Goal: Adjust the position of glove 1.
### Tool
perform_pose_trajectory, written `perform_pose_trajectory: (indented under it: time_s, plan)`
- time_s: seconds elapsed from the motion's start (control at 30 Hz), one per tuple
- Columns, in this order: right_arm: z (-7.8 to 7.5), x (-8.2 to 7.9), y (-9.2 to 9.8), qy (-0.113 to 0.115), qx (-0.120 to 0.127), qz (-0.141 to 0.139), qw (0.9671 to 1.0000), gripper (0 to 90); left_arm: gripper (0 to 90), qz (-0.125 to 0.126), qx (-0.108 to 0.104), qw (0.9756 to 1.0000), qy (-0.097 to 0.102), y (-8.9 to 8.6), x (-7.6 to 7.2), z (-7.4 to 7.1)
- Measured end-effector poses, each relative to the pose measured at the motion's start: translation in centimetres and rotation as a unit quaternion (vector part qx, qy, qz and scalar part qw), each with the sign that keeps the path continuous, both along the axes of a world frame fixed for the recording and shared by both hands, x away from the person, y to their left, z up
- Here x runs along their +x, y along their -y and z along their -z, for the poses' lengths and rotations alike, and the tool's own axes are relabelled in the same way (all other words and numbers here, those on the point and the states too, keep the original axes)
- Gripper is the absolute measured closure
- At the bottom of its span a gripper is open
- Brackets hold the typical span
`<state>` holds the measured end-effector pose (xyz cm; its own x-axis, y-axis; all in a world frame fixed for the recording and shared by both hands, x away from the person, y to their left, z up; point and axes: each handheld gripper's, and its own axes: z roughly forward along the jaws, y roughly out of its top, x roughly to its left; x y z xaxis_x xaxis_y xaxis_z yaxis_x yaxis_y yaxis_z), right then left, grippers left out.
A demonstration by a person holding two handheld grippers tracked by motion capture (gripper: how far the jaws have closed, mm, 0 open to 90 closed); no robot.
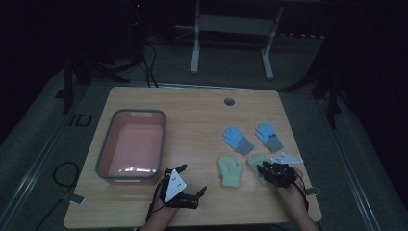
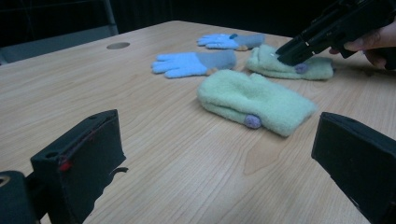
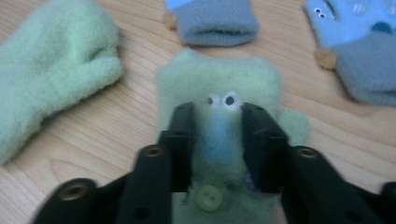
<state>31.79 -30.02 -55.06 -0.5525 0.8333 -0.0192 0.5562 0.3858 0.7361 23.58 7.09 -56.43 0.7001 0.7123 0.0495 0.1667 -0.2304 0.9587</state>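
Two fingers (image 3: 183, 140) pinching green mitten (image 3: 219, 88) between them.

We see two hand-held black tongs. The left tongs (image 1: 192, 180) carry a pale grey three-cornered plate on top, dotted with small dark marks, and a thin black cable loops from their rear. Their blocky matte jaws show a red mark along one edge. The right tongs (image 3: 217, 135) have squared black jaws joined by arms with round brass-ringed screw holes, and a similar grey plate sits beside them. Both forearms look bare, though the dim light leaves us unsure of any sleeve.
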Motion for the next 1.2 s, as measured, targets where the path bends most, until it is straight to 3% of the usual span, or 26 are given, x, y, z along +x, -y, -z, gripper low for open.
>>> perform_pose_trajectory:
  time_s: [0.17, 0.23, 0.3, 0.37, 0.5, 0.6, 0.8, 0.87, 1.03, 1.13, 1.2]
  plan:
    - [-0.5, -0.3, -1.0, 0.005, -0.027, 0.027, 0.9993, 86.7, 2.2, -0.002, -0.002, 1.0000, -0.003, 0.0, 0.0, 0.0]
    - [-1.3, -0.5, -1.4, 0.010, -0.014, 0.053, 0.9984, 87.2, 2.2, -0.003, -0.005, 1.0000, -0.002, -0.1, 0.0, 0.0]
    - [-2.2, -1.0, -1.9, 0.019, -0.023, 0.072, 0.9969, 87.2, 2.2, -0.003, -0.006, 1.0000, -0.003, -0.1, 0.0, 0.0]
    - [-3.2, -1.4, -2.2, 0.019, -0.013, 0.088, 0.9959, 87.3, 2.2, -0.002, -0.003, 1.0000, -0.003, -0.1, 0.0, 0.0]
    - [-4.8, -2.2, -2.6, 0.028, 0.005, 0.129, 0.9912, 87.4, 2.2, -0.002, -0.002, 1.0000, -0.001, 0.0, 0.0, 0.0]
    - [-5.1, -2.7, -3.4, 0.035, -0.001, 0.154, 0.9875, 87.4, 2.2, -0.001, 0.000, 1.0000, 0.002, 0.0, 0.0, 0.0]
    - [-3.7, -3.1, -4.6, 0.026, 0.005, 0.189, 0.9817, 87.4, 2.2, 0.000, 0.002, 1.0000, 0.003, 0.0, -0.1, 0.0]
    - [-3.3, -3.0, -4.9, 0.026, -0.002, 0.191, 0.9812, 87.3, 2.2, 0.000, 0.004, 1.0000, 0.003, 0.1, -0.1, 0.0]
    - [-1.0, -2.9, -5.8, 0.009, -0.015, 0.181, 0.9833, 86.5, 2.2, 0.002, 0.004, 1.0000, 0.004, 0.1, -0.1, 0.0]
    - [-0.3, -2.9, -6.0, 0.007, -0.021, 0.174, 0.9845, 74.2, 2.2, 0.002, 0.006, 1.0000, 0.006, 0.1, -0.1, 0.0]
    - [-0.3, -2.8, -6.1, 0.007, -0.025, 0.168, 0.9854, 71.8, 2.2, 0.003, 0.008, 1.0000, 0.005, 0.1, -0.1, 0.0]
